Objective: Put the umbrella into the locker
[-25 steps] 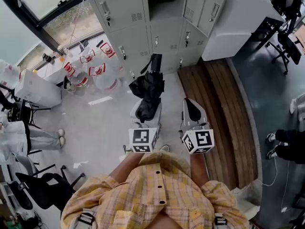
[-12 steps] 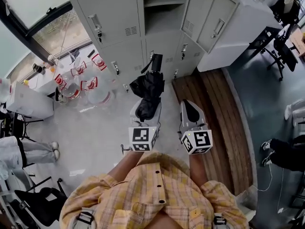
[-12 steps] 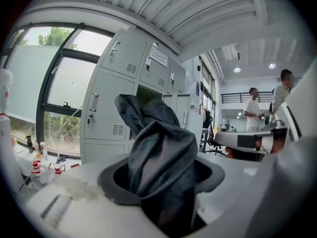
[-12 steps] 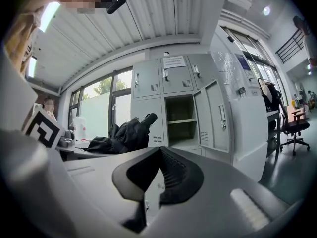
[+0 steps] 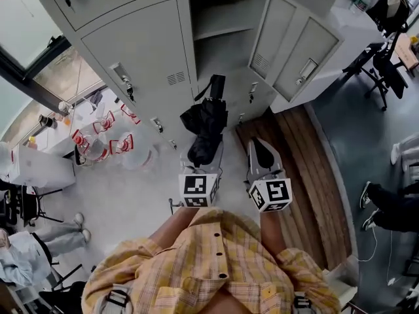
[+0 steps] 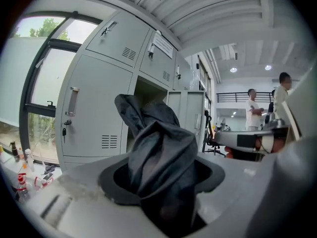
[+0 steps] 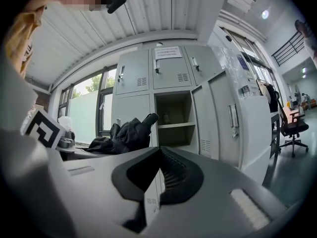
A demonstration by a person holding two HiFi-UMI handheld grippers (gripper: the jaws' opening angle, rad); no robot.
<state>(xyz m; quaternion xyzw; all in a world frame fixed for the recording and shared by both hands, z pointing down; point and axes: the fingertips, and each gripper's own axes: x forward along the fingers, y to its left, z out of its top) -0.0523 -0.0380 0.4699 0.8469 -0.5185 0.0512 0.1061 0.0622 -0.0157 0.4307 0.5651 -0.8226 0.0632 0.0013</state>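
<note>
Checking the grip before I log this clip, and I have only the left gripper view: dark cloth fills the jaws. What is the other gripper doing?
Observer: The right gripper is shut with nothing between its jaws. It is level with the one carrying the umbrella.
Operator: Which end of the umbrella leads?
Observer: Its handle sticks out ahead, towards the locker.
Operator: I can see part of an open compartment behind the cloth. What is inside?
Observer: The right gripper view shows a shelf across the compartment, with open space above and below it.
</note>
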